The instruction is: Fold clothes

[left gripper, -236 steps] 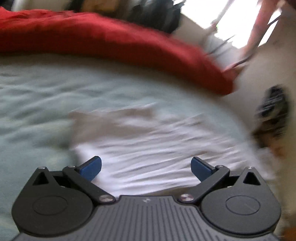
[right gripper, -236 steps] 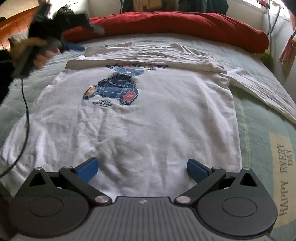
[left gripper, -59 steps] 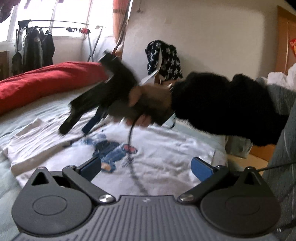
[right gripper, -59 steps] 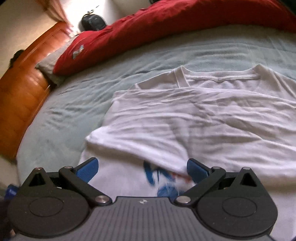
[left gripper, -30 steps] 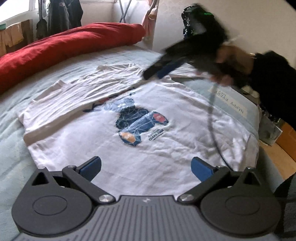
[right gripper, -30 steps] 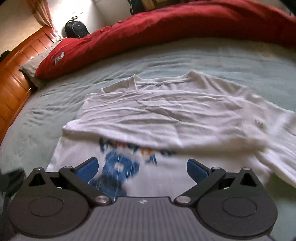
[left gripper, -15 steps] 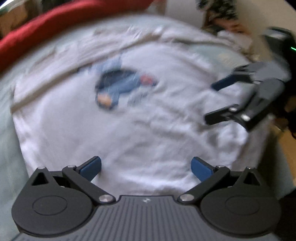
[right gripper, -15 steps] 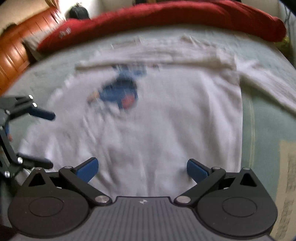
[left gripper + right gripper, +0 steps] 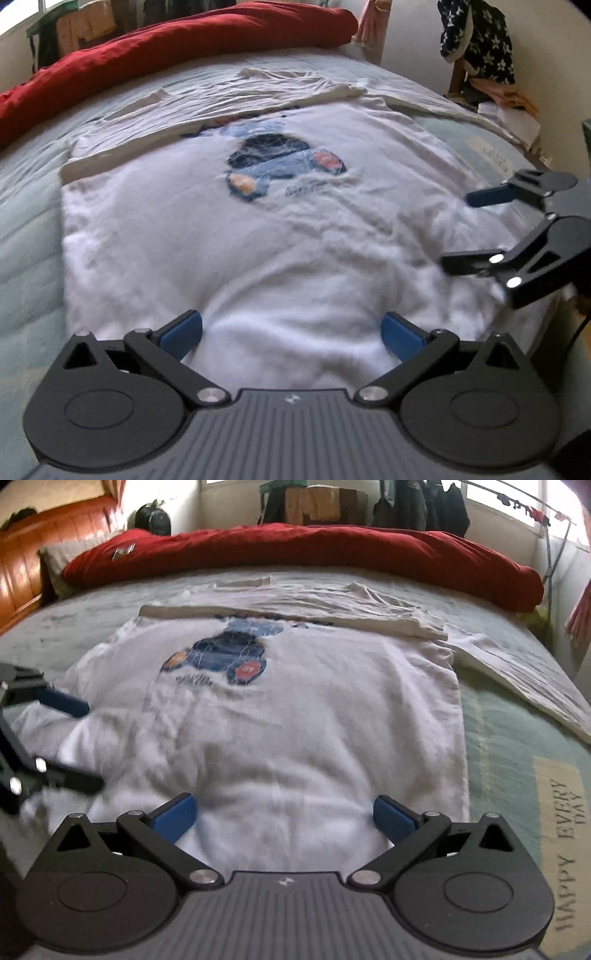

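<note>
We hold both grippers low over the near hem of a white long-sleeved shirt [image 9: 280, 236] that lies spread flat on the pale green bedcover [image 9: 26, 229]. From the left wrist view, our left gripper [image 9: 291, 332] stands wide, its blue pads [image 9: 181, 330] well apart with only cloth showing between them, nothing pinched. At about three o'clock in that view our right gripper [image 9: 465, 229] comes in from the side, also spread wide, just above the shirt's right edge; we cannot tell whether its lower finger touches the fabric. From the right wrist view, the right gripper [image 9: 282, 814] shows the same broad gap over the hem, and the left gripper [image 9: 79, 744] appears at nine o'clock by the shirt's other edge. The shirt's blue bear print [image 9: 225, 657] sits toward twelve o'clock from our fingers, and above it one sleeve [image 9: 295, 609] is folded across the chest below the collar. The other sleeve [image 9: 524, 679] trails off toward two o'clock on the bedcover. A red duvet [image 9: 314, 550] is bunched along the far side of the bed at twelve o'clock.
</note>
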A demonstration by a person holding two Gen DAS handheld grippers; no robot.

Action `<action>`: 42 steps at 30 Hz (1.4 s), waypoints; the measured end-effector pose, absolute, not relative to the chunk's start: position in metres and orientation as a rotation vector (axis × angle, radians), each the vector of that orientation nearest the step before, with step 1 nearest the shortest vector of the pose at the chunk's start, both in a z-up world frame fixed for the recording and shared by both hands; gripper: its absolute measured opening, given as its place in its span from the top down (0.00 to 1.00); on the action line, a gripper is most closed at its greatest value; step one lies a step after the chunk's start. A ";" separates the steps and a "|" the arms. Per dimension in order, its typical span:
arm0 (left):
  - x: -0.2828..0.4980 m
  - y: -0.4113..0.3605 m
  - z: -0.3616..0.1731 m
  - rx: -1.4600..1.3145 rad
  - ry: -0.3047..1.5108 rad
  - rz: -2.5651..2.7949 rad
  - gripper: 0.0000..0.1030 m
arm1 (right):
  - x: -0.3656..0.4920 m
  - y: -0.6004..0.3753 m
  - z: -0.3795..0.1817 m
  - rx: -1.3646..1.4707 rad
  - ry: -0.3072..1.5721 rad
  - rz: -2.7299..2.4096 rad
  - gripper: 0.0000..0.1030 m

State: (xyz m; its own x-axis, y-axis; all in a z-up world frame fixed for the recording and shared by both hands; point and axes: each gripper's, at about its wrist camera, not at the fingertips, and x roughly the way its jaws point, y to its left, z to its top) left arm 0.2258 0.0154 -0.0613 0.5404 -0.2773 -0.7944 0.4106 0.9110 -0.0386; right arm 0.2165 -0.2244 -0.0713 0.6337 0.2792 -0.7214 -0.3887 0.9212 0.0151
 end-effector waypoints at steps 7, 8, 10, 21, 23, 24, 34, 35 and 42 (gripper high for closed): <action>0.195 0.033 -0.058 0.079 0.886 -0.317 0.01 | 0.183 -0.238 -0.058 -0.102 0.772 0.359 0.00; 0.197 0.034 -0.061 0.068 0.893 -0.310 0.01 | 0.184 -0.234 -0.054 -0.091 0.756 0.367 0.00; 0.198 0.033 -0.064 0.066 0.900 -0.302 0.01 | 0.189 -0.221 -0.048 -0.090 0.726 0.390 0.00; 0.195 0.031 -0.065 0.066 0.892 -0.291 0.01 | 0.183 -0.226 -0.072 -0.146 0.775 0.334 0.00; 0.195 0.031 -0.065 0.065 0.890 -0.287 0.01 | 0.179 -0.232 -0.068 -0.125 0.783 0.323 0.00; 0.195 0.031 -0.066 0.064 0.888 -0.286 0.01 | 0.178 -0.232 -0.065 -0.114 0.781 0.320 0.00; 0.194 0.033 -0.066 0.046 0.878 -0.289 0.01 | 0.183 -0.200 -0.041 0.177 0.751 0.669 0.00; 0.194 0.034 -0.067 0.044 0.876 -0.290 0.01 | 0.186 -0.201 -0.044 0.208 0.767 0.672 0.00; 0.193 0.038 -0.069 0.020 0.860 -0.299 0.01 | 0.185 -0.280 -0.067 0.458 0.819 0.515 0.00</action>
